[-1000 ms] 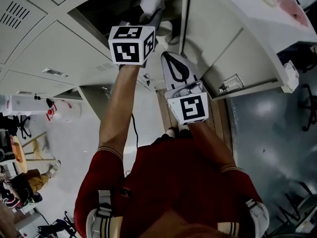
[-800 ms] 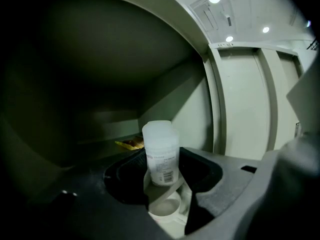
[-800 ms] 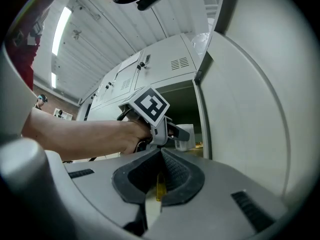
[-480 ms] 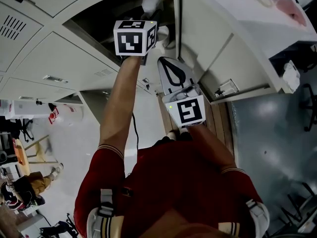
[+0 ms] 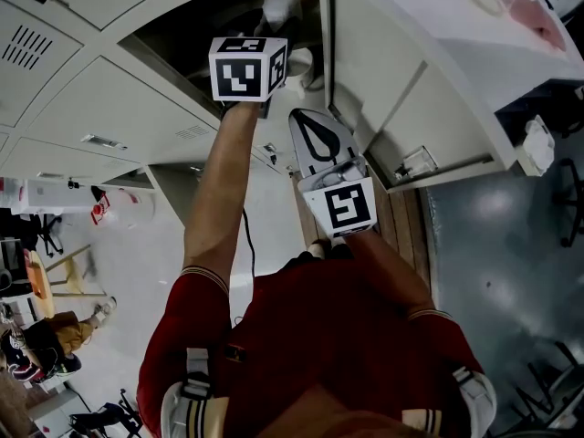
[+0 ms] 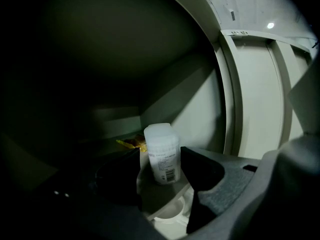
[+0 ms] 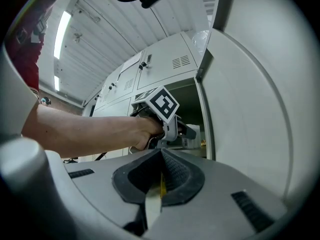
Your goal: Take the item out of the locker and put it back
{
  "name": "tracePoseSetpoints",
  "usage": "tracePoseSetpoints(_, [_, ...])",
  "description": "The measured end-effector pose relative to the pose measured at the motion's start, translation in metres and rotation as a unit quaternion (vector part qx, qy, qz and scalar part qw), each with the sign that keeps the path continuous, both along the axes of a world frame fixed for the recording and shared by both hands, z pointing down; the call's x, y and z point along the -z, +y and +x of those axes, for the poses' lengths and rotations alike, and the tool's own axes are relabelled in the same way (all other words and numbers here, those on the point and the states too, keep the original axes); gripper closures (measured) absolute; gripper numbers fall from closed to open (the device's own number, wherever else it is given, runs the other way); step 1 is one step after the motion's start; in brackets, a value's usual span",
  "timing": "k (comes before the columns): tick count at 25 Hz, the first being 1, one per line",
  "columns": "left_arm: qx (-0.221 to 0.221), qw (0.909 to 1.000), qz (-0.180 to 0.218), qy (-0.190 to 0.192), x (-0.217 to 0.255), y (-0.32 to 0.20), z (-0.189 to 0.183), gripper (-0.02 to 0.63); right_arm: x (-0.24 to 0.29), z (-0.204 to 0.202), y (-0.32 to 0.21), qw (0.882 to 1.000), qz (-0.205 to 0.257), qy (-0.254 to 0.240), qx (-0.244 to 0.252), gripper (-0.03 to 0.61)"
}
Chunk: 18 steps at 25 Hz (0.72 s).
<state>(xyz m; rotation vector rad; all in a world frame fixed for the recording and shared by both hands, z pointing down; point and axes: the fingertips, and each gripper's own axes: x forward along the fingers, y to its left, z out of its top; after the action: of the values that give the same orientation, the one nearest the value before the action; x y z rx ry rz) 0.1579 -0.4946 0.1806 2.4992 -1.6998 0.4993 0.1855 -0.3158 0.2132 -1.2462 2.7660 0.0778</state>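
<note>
Nearest the person, the right gripper has its jaws pressed together on nothing I can make out. It is parked outside the locker, with the open door at its 3 o'clock.

Farther in, the left gripper has just been opening. Its jaws now stand wide, and the white container is upright on the shelf in line between the tips, with neither pad pressing on it. It looks set back in place. A yellow packet lies behind it, at its 10 o'clock.

The danger is in the retreat. The container is tall, probably light and near the shelf's front edge, so a skewed pull-back could let a jaw clip it and tip it over or out.

Only the left gripper view shows the gaps beside the container. In the head view the marker cube hides the jaws, and just the container's top shows at its 1 o'clock. Only the right gripper view shows the reaching gripper side-on.
</note>
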Motion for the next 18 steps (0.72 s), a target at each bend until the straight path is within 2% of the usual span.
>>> tracePoseSetpoints(7, [0.006, 0.9989, 0.043, 0.016, 0.016, 0.028, -0.011, 0.35, 0.005, -0.001, 0.006, 1.0, 0.007, -0.005, 0.011, 0.58])
tracePoseSetpoints(13, [-0.001, 0.9929, 0.105, 0.056, 0.033, 0.093, -0.022, 0.351, 0.016, -0.004, 0.013, 0.999, 0.018, -0.022, 0.027, 0.58])
tracePoseSetpoints(18, [0.013, 0.9875, 0.135, 0.08, 0.034, 0.148, -0.037, 0.353, 0.022, -0.01, 0.022, 0.998, 0.02, -0.029, 0.047, 0.58])
